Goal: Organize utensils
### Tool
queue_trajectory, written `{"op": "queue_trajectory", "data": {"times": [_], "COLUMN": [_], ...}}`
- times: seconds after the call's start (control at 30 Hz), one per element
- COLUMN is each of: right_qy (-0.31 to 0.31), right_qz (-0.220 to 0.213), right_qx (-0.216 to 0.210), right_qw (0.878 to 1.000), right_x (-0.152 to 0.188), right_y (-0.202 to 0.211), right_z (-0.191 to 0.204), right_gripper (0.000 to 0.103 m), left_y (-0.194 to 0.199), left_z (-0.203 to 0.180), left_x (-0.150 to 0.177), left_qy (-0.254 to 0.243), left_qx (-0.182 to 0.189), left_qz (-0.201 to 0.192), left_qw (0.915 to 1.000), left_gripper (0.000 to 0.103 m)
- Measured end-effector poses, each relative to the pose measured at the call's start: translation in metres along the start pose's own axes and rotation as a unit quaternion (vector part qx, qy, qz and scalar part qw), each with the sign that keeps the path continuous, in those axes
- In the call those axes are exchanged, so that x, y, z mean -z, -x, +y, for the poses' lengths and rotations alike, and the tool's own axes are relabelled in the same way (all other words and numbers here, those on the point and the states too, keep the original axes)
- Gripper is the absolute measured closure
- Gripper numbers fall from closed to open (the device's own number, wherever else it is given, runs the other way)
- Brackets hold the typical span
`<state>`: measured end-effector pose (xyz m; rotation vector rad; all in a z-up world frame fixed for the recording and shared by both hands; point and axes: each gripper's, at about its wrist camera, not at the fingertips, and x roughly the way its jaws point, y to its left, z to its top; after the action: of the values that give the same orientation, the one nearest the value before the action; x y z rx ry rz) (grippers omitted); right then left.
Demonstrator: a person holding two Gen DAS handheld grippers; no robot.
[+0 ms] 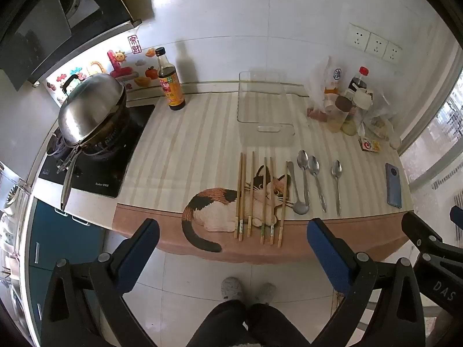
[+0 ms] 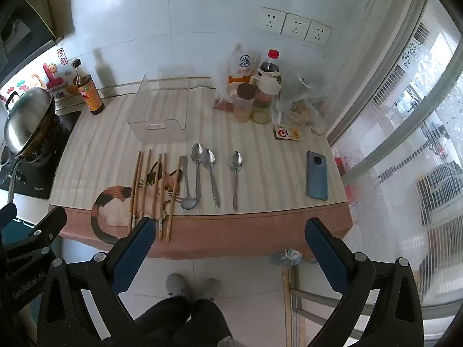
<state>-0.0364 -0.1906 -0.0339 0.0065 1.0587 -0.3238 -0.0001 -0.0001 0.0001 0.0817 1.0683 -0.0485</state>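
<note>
Left gripper [image 1: 231, 237] and right gripper [image 2: 228, 235]: both w/ jaws spread wide, nothing between the pads, both held above the floor short of the table's front edge, tilted down toward the work area. Neither touches any utensil.

Table [image 2: 260, 231]: striped cloth w/ cat print, brown front border.

Clear tray [image 1: 262, 107]: empty, at the back-centre of the table, behind the utensil row. Judged to be the drop target.

Chopsticks [image 1: 264, 199]: approx. six sticks, lying parallel, tips toward the tray, butt ends over the front border; they sit left of the spoons.

Spoons [image 1: 315, 185]: four, steel. Three lie bowl toward the tray; one, next to the chopsticks, lies reversed w/ bowl toward the front edge. The rightmost spoon lies apart from the others.

Step in hand: start position, pre-pick; no utensil in the tray yet.

Next move req.: advance one gripper over a single utensil, align jaws across its handle, lower to the cloth, close. Thin flat items on cloth, so a low, square approach is likely needed.
</note>
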Motion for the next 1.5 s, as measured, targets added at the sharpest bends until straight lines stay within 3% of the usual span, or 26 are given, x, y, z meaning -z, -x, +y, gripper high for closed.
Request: {"op": "queue_trajectory", "data": {"times": [1.5], "right_qy": [-0.002], "right_qz": [-0.003], "right_qx": [0.002], "right_qw": [1.0], "right_x": [0.005], "right_y": [0.002], "right_z": [0.002], "right_gripper": [0.0], "left_y": [0.009], "left_z": [-0.004], "left_x": [-0.006], "left_qy": [-0.005], "left_qx": [0.004], "left_qz": [-0.007], "left_qw": [1.0], "left_gripper": [0.0]}}
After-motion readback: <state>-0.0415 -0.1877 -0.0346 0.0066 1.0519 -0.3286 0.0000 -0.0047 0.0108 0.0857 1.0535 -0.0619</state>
